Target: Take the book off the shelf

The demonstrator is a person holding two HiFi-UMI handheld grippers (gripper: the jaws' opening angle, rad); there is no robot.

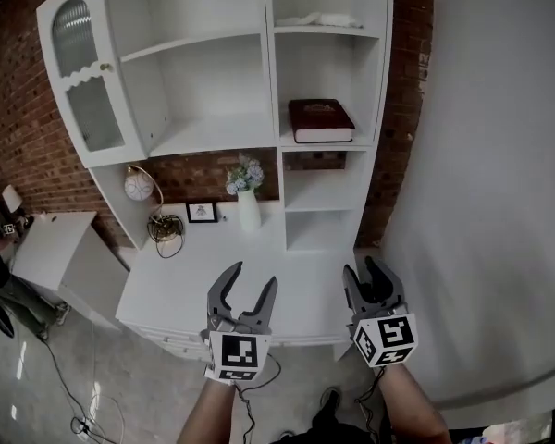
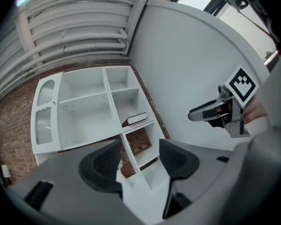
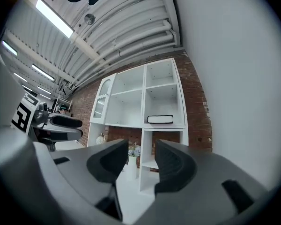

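Head view: left gripper (image 1: 252,277) and right gripper (image 1: 370,277) are both held low and level over the white desk (image 1: 180,289), jaws spread, nothing in either. The book (image 1: 321,119) lies flat on its shelf (image 1: 338,145), well beyond and above both sets of jaws, so I'd guess this is just the approach

Left gripper view: jaws apart and empty, book (image 2: 136,118) far off above the gap

Right gripper view: jaws apart too, book (image 3: 159,119) above the gap and a touch right, so this one looks better lined up to go for it
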